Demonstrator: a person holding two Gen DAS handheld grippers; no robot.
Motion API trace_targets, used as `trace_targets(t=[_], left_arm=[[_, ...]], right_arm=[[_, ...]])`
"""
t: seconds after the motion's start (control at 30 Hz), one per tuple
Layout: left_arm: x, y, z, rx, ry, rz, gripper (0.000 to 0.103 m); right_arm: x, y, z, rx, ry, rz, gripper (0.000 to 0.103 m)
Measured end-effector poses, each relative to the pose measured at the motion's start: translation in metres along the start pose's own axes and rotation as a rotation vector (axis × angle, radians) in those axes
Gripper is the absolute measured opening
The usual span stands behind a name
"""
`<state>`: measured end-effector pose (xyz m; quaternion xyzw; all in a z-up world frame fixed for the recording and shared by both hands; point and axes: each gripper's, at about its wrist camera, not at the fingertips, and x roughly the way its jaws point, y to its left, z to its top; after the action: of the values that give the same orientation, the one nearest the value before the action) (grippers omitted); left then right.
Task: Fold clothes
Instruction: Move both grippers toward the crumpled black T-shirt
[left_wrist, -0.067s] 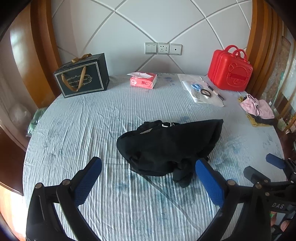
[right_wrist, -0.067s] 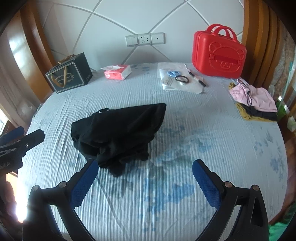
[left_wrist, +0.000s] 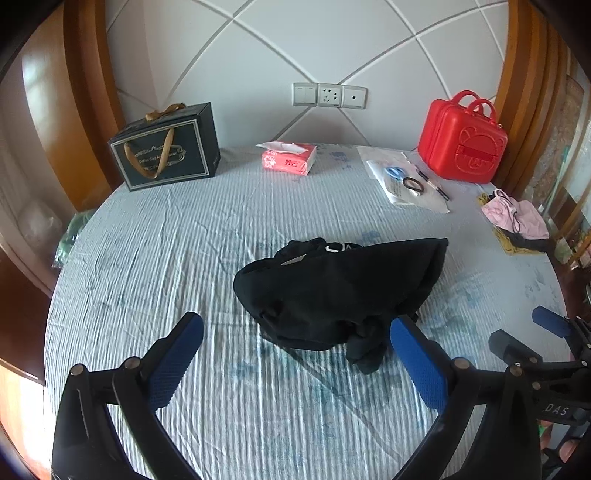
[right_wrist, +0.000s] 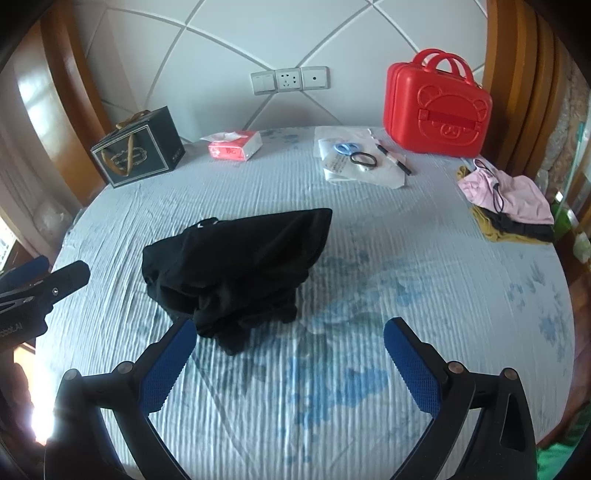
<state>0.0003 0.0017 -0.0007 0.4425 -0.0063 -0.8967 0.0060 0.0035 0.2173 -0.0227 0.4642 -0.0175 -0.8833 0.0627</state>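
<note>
Black garment lies bunched on the bed, just ahead of the left gripper, nearer its right finger; gripper spread wide, holding nothing. Right gripper shows off to the right. Red case far ahead right, gift bag far ahead left.
Right wrist view: garment ahead-left of the right gripper, by its left finger; gripper spread, empty. Pink clothes far right.
</note>
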Motion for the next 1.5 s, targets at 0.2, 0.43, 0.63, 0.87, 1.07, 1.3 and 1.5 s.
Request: trace_targets(t=[0.2,0.43,0.63,0.87,1.07,1.3,1.5], left_arm=[[0.013,0.022,0.01,-0.056,0.052,-0.054,0.103],[0.02,0.022,-0.002,-0.069,0.044,-0.001,0.103],[0.022,0.027,-0.003,-0.077,0.051,-0.002,0.103],[0.027,0.028,-0.005,-0.081,0.065,-0.002,0.103],[0.031,0.032,-0.005,-0.088,0.078,-0.012,0.103],[0.035,0.037,-0.003,-0.099,0.082,-0.02,0.103],[0.043,0.04,-0.002,-0.093,0.094,-0.025,0.103]], right_arm=[[0.005,0.001,0.004,0.014,0.007,-0.008,0.103],[0.007,0.0,0.002,0.025,-0.02,-0.034,0.103],[0.01,-0.002,0.002,0.021,-0.015,-0.043,0.103],[0.012,0.0,0.004,0.013,-0.01,-0.048,0.103],[0.014,0.001,0.005,0.008,-0.003,-0.049,0.103],[0.016,0.001,0.007,0.004,0.003,-0.056,0.103],[0.02,-0.001,0.009,0.008,0.015,-0.058,0.103]])
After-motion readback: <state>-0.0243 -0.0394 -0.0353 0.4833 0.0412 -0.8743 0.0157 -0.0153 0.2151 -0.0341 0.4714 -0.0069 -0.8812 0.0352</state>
